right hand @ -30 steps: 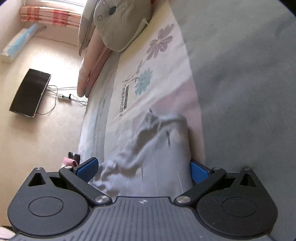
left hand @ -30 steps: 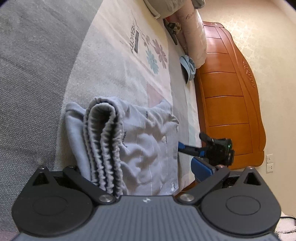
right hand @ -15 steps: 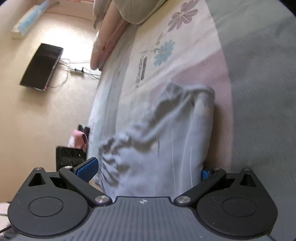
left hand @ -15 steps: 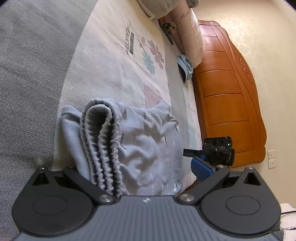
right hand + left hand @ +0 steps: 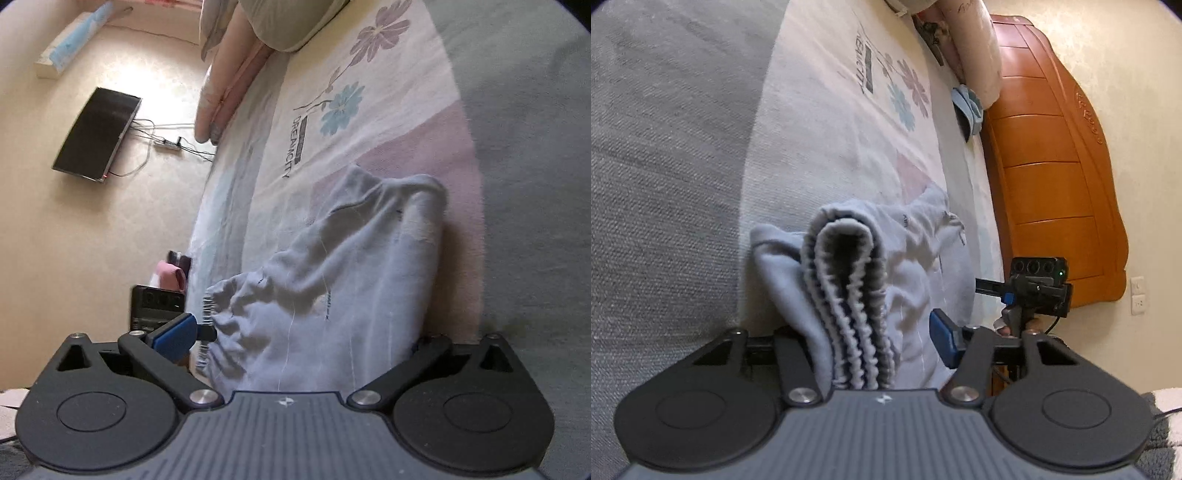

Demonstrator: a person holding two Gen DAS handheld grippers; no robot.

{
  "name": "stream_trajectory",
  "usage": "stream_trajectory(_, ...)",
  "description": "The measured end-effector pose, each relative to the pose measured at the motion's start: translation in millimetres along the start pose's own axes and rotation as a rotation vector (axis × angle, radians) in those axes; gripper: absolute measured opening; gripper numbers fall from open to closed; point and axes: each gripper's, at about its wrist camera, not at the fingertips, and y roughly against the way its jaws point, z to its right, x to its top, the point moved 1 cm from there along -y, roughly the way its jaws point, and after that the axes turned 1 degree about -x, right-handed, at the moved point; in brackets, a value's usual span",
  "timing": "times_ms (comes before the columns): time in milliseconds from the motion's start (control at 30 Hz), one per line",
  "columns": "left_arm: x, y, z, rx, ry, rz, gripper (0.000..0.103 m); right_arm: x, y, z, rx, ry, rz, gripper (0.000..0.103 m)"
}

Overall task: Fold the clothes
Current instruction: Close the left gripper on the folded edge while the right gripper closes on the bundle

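A pair of pale grey trousers, already doubled over on itself, lies on a flowered bedsheet beside a grey blanket, with a wooden headboard beyond. The left gripper has just been closing its jaws on the gathered elastic waistband; the bunched band sits between them, though only the blue right pad shows, just clear of the cloth, so a firm clamp cannot be confirmed. The right gripper straddles the other side of the same near end with its jaws spread wide, the blue pad at the left just beside the waistband's edge and the other finger hidden behind the cloth; it grips nothing.

The garment looks light, soft and limp, likely to sag and slide out of shape if lifted from one point only. The ribbed waistband, thick and stacked in layers, offers the surest hold, ideally taken at both corners so that the folded layers travel together.

Its long axis runs away from both cameras, waistband end nearest the grippers and the folded far end pointing up the bed toward the pillows; the cloth rests flat apart from the raised waistband roll
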Motion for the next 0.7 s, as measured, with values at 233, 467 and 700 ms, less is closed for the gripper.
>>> stream_trajectory(233,-0.2,-4.0,-5.3,-0.002,0.005,0.003,0.024,-8.7,13.8,20.1,-0.037,-0.076,0.069,0.065)
stream_trajectory(467,-7.1,0.7,-1.1,0.026,0.016,0.049,0.024,-16.9,15.3,11.6,-0.212,0.034,0.080,0.009)
stream_trajectory(700,-15.2,2.9,22.5,0.119,0.003,0.118,0.019,-22.9,13.5,-13.5,-0.311,0.139,0.104,0.011)
